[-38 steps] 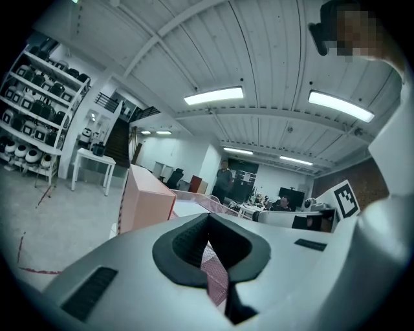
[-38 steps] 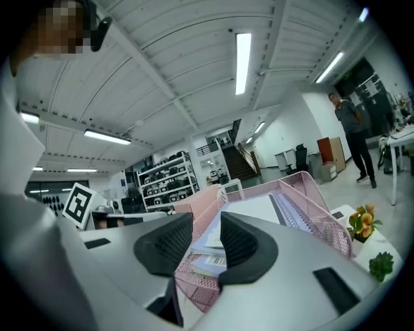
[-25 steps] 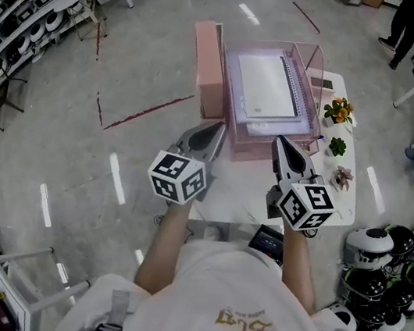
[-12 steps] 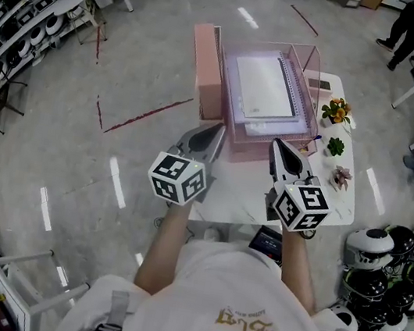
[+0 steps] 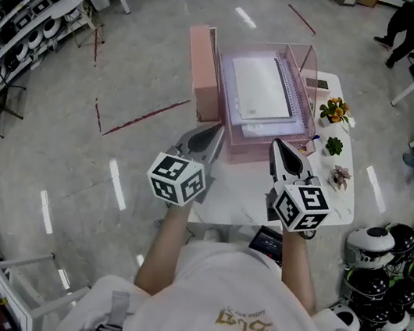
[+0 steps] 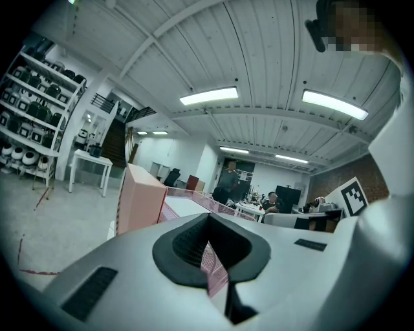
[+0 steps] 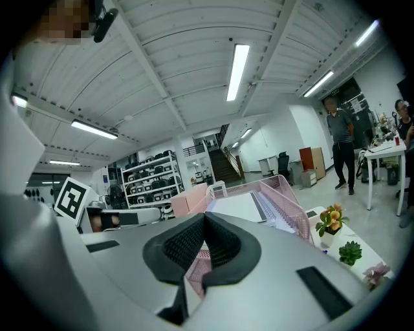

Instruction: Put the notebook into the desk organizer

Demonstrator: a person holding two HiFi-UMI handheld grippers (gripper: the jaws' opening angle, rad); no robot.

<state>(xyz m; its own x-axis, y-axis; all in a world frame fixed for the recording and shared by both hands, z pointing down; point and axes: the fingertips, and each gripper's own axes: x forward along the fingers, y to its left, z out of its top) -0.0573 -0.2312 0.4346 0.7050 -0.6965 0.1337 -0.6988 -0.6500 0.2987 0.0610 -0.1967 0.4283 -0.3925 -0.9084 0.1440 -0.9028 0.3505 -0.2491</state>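
Note:
A white spiral notebook (image 5: pixel 262 87) lies flat in the top tray of the pink mesh desk organizer (image 5: pixel 302 131) on the white table (image 5: pixel 335 203). My left gripper (image 5: pixel 217 129) hovers just short of the organizer's near left corner, shut and empty. At the near right corner, my right gripper (image 5: pixel 276 144) is also shut with nothing in it. In the right gripper view the closed jaw tips (image 7: pixel 204 217) point at the notebook (image 7: pixel 236 207) and the organizer's mesh wall (image 7: pixel 288 197). The left gripper view shows its closed tips (image 6: pixel 208 217) before the organizer (image 6: pixel 194 202).
A tall pink box (image 5: pixel 205 73) stands against the organizer's left side. Three small potted plants (image 5: pixel 337 110) line the table's right edge. A dark device (image 5: pixel 266 243) sits at the table's near edge. Helmets (image 5: pixel 388 260) are stacked at right, shelving (image 5: pixel 22 1) at left, and people stand behind.
Both grippers stay shut and almost still. The right one has drifted slightly left, and the organizer sits a little higher in the head view.

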